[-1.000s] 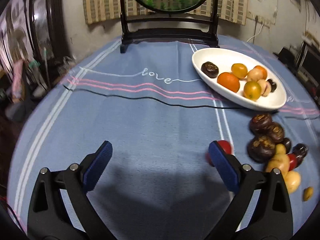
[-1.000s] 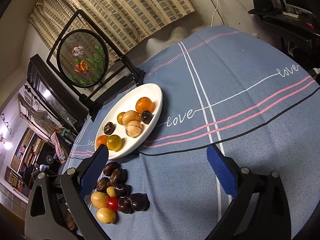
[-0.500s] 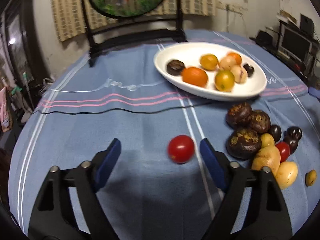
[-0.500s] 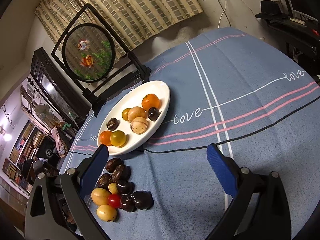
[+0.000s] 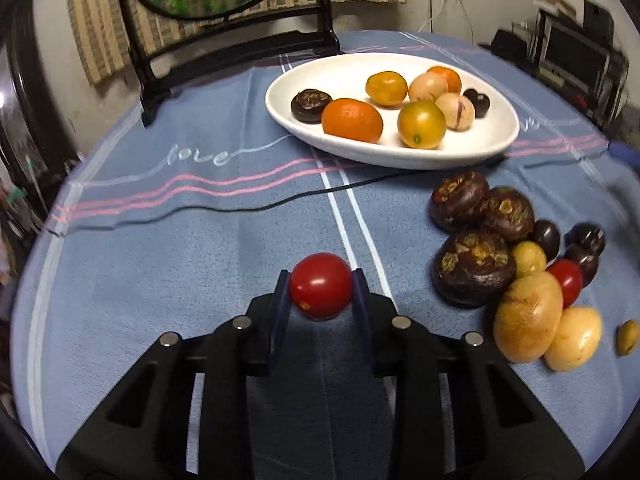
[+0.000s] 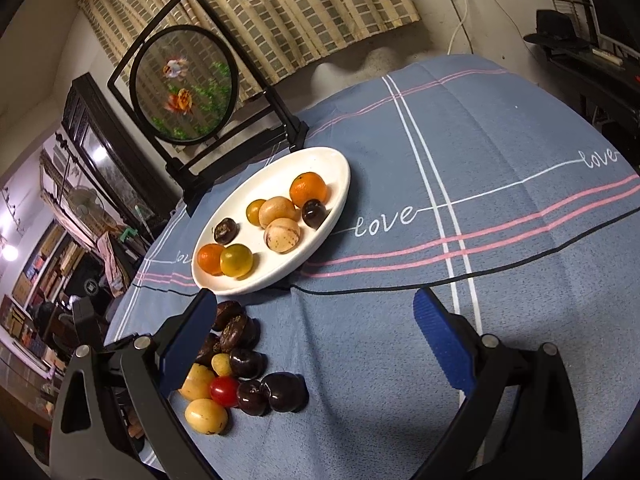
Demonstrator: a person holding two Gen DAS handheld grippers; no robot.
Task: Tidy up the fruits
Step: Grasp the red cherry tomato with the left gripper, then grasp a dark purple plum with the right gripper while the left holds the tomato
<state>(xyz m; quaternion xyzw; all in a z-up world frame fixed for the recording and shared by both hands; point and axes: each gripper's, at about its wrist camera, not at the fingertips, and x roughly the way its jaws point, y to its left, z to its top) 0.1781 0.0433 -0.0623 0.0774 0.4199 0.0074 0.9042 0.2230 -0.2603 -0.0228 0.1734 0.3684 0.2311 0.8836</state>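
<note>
In the left wrist view my left gripper [image 5: 320, 284] is closing on a red cherry tomato [image 5: 321, 286]; both blue pads press its sides on the blue tablecloth. Behind it stands a white oval plate [image 5: 472, 152] with oranges, yellow fruits and dark ones. A heap of loose fruit [image 5: 516, 260] lies to the right: dark brown chestnut-like ones, yellow ones, a second red tomato [image 5: 566, 280]. In the right wrist view my right gripper [image 6: 316, 336] hangs open above the cloth, its left pad in front of the same heap [image 6: 236, 364]; nothing is between its fingers. The plate [image 6: 340, 200] lies beyond.
A black-framed round screen with painted goldfish [image 6: 184, 88] stands at the table's far edge behind the plate. The tablecloth [image 6: 480, 160] carries pink, white and black stripes. A small yellowish fruit [image 5: 627, 337] lies apart at the right. Dark furniture surrounds the table.
The left gripper swung right, moved up to the red tomato and closed from wide open until its pads met it. The right gripper stayed open, rolling slightly.
</note>
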